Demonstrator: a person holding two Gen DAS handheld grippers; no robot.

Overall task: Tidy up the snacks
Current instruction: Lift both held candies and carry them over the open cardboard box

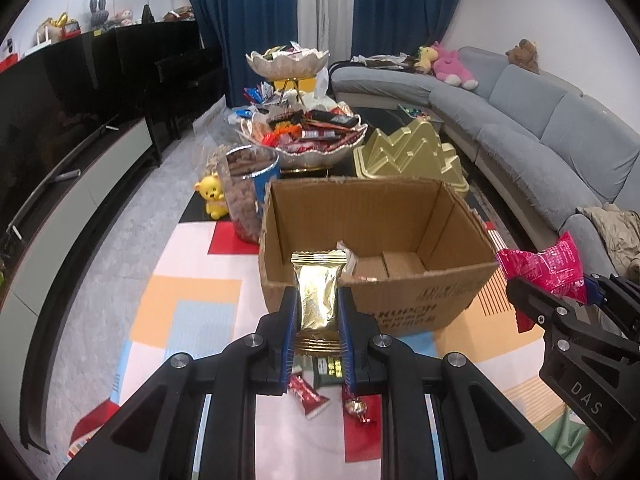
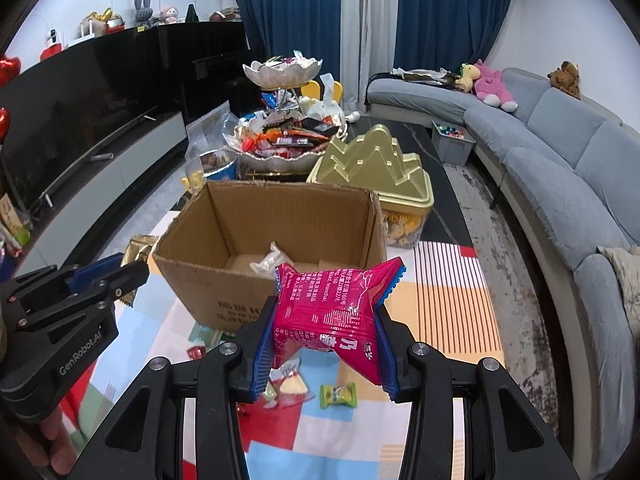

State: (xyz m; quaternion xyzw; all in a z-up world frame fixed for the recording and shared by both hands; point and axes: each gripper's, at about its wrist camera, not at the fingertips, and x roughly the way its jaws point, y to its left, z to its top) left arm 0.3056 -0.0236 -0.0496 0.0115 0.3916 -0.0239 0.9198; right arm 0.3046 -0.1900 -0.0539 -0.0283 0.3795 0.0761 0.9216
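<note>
Left gripper (image 1: 319, 312): pinching a gold foil snack packet (image 1: 318, 292) upright between its blue pads (image 1: 289, 320); the packet's top crimp stands level with the near rim of the box.
Right gripper (image 2: 325, 336): clamped on a pink snack bag (image 2: 332, 312), which bulges out above the pads (image 2: 262, 356) and tilts up to the right.
Grippers to each other: side by side and well apart, both just short of the box's near wall; in the left wrist view the right one shows at the right edge.
Cardboard box (image 1: 404, 284): open-topped, flaps torn off, ragged rim; one small pale wrapper (image 2: 269, 261) lies on its floor at the near left, the rest of the floor bare.
Room over the box: the mouth is wide and unobstructed above.
Below the grippers: loose sweets on the patterned mat (image 1: 192, 312), among them a red wrapper (image 1: 309, 394) and a green one (image 2: 338, 395), near the box's near wall.
Left of the box: a clear tub of brown snacks (image 1: 248, 196), touching or just beside the box's far left corner, with a yellow bear figure (image 1: 212, 198) beyond it.
Far side: a two-tier snack dish (image 1: 304, 136) heaped with wrappers, and a gold mountain-shaped lid (image 1: 412, 156) at the far right corner.
Right: grey sofa (image 1: 540, 120), well apart.
</note>
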